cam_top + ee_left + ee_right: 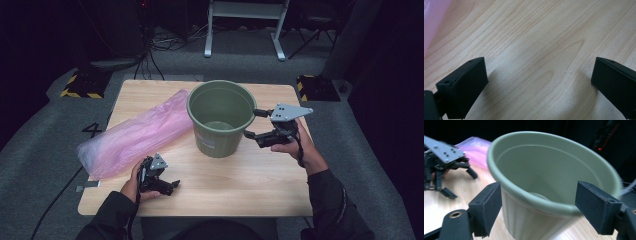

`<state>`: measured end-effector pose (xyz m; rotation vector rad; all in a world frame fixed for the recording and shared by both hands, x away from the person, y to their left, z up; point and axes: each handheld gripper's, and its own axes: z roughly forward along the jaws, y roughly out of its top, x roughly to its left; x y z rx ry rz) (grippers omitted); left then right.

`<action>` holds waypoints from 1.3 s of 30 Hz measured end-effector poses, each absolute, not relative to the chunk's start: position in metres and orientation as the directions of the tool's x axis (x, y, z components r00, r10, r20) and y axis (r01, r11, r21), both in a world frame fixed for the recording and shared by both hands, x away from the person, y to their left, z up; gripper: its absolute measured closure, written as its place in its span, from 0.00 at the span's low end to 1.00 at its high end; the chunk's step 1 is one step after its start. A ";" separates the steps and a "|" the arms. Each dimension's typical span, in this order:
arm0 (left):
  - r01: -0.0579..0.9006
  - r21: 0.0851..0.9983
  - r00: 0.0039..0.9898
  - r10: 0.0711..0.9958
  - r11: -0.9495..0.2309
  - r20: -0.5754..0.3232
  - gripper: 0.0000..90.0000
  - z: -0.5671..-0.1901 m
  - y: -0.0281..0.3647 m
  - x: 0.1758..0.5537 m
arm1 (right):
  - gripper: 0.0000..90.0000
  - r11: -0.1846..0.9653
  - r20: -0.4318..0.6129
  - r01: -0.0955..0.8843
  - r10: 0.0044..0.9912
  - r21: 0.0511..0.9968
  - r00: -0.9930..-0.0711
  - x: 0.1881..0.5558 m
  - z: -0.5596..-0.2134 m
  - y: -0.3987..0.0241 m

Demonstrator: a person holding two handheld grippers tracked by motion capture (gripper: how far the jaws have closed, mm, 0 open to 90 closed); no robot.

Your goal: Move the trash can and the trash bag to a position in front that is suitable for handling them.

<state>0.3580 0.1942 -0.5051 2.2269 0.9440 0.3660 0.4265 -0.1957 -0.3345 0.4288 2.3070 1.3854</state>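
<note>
Probably light, stiff, smooth-sided green bucket [220,117]; best taken by the rim. Right gripper [252,123] spread wide just beside it, left gripper [170,186] spread over bare table [240,185], neither holding anything.

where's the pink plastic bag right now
In the high view the pink plastic bag lies on the wooden table's left side, beside the green plastic bucket, just beyond the left gripper.

I see an olive-green plastic bucket [221,119] standing upright and empty near the middle of the table [235,175], closer to its far edge. A crumpled pink plastic bag [135,135] lies stretched diagonally beside it, reaching toward the table's left edge.
</note>
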 end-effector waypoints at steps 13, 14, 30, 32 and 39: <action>0.526 0.685 0.700 0.714 -0.504 -0.011 0.00 -0.505 0.194 0.358 | 0.52 0.589 -0.150 0.055 0.294 0.806 -0.944 0.442 -0.341 -0.147; 0.526 0.685 0.700 0.714 -0.504 -0.011 0.00 -0.505 0.194 0.358 | 0.52 0.589 -0.150 0.055 0.294 0.806 -0.944 0.442 -0.341 -0.147; 0.526 0.686 0.697 0.717 -0.503 -0.009 0.00 -0.505 0.194 0.358 | 0.79 0.703 -0.178 -0.003 0.176 0.711 -0.968 0.450 -0.335 -0.128; 0.526 0.686 0.697 0.717 -0.503 -0.009 0.01 -0.505 0.194 0.358 | 0.79 0.713 -0.184 -0.002 0.179 0.702 -0.966 0.450 -0.335 -0.130; 0.527 0.686 0.697 0.717 -0.502 -0.011 0.00 -0.505 0.194 0.358 | 0.78 0.728 -0.208 0.014 0.215 0.685 -0.954 0.453 -0.333 -0.146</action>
